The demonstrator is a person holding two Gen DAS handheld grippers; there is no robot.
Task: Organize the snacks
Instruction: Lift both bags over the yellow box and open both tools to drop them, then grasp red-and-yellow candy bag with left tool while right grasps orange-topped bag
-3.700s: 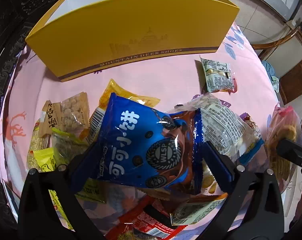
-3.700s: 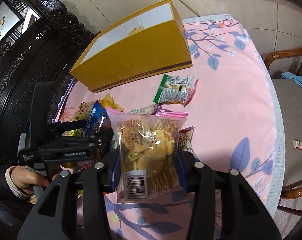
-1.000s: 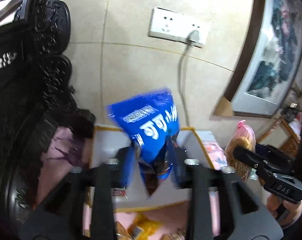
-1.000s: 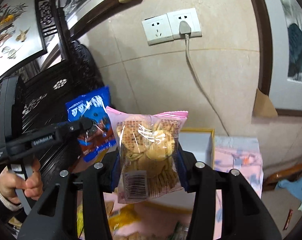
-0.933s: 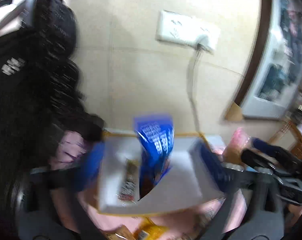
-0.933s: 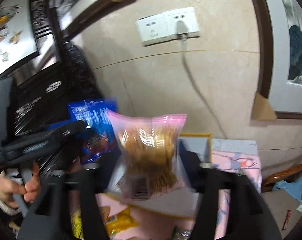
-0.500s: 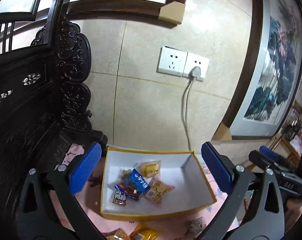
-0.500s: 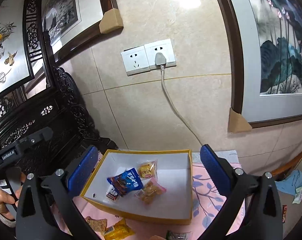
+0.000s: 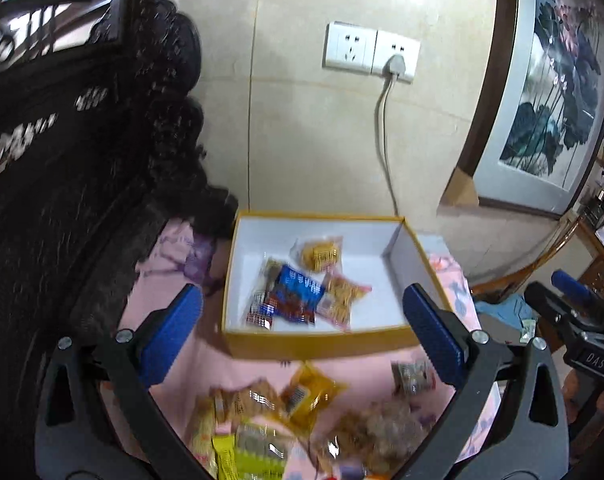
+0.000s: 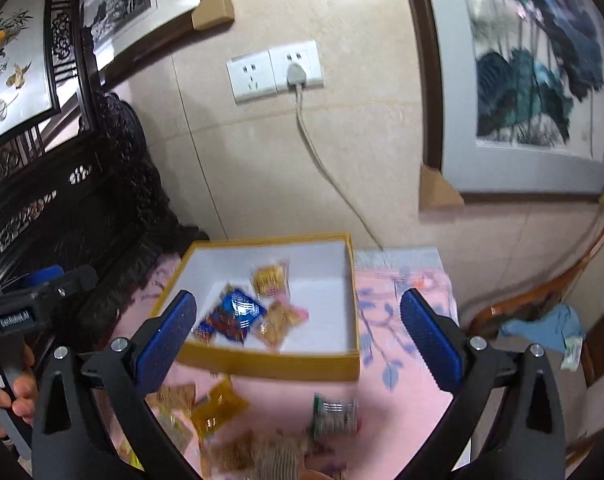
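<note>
A yellow box (image 9: 321, 342) with a white inside stands on the pink tablecloth; it also shows in the right wrist view (image 10: 286, 368). Inside lie a blue cookie packet (image 9: 296, 294) (image 10: 236, 314), a pink-edged cracker bag (image 9: 341, 296) (image 10: 280, 322) and a yellow packet (image 9: 319, 254) (image 10: 270, 278). My left gripper (image 9: 302, 336) is open and empty, above the box's near side. My right gripper (image 10: 298, 334) is open and empty, above the box. Loose snacks (image 9: 302, 400) (image 10: 218, 404) lie on the cloth in front of the box.
A dark carved wooden screen (image 9: 62, 160) stands to the left. The tiled wall with a socket and cable (image 9: 381, 60) is behind the table. A wooden chair (image 10: 521, 308) with blue cloth stands at the right. The cloth's right edge (image 10: 445, 280) is near the box.
Both grippers let go of their bags, which now lie in the box. In the last half second both views have tilted down and pulled back slightly, blurred by motion.
</note>
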